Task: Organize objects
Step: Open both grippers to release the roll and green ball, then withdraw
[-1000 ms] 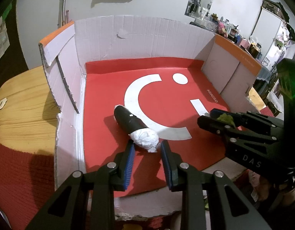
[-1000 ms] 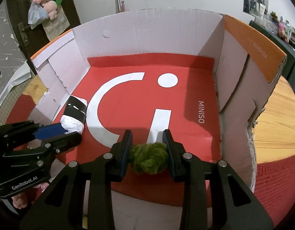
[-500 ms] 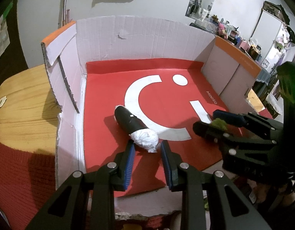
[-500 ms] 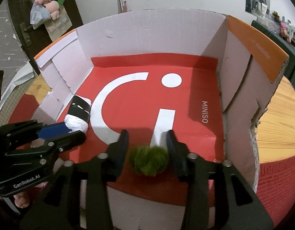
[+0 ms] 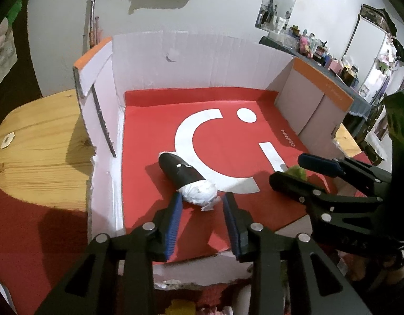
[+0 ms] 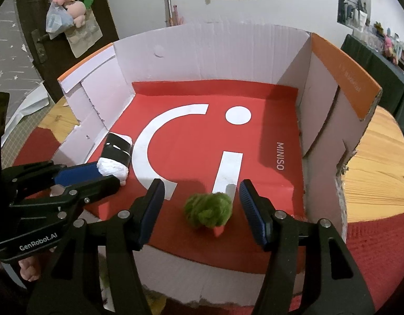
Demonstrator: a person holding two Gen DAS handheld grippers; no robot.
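From where I sit, both tools are parted and holding nothing. In the right wrist view the right tool hangs over the near edge of the white corrugated cardboard box with its red printed floor, and the fuzzy green yarn ball lies on that floor low in the frame, between the spread fingers and nearer the right one, touching neither as far as I can tell. I judge this step to be a release: the ball is in the box and should be left there. To finish it well I would draw the right tool straight back along its own line, fingers kept wide, so the blue pad does not brush the ball and roll it toward the torn front lip.

In the left wrist view the left tool sits low at centre, its fingers straddling the white end of the black-and-white wrapped cylindrical bundle, which lies diagonally on the red floor near the left wall. I cannot tell whether the left pad touches the wrapping. Here too I would retreat without any sideways drift.

Both tools point forward and slightly downward into the box, side by side, the right one showing at the right edge of the left view. The box stands on a pale wooden worktop partly covered by red cloth.
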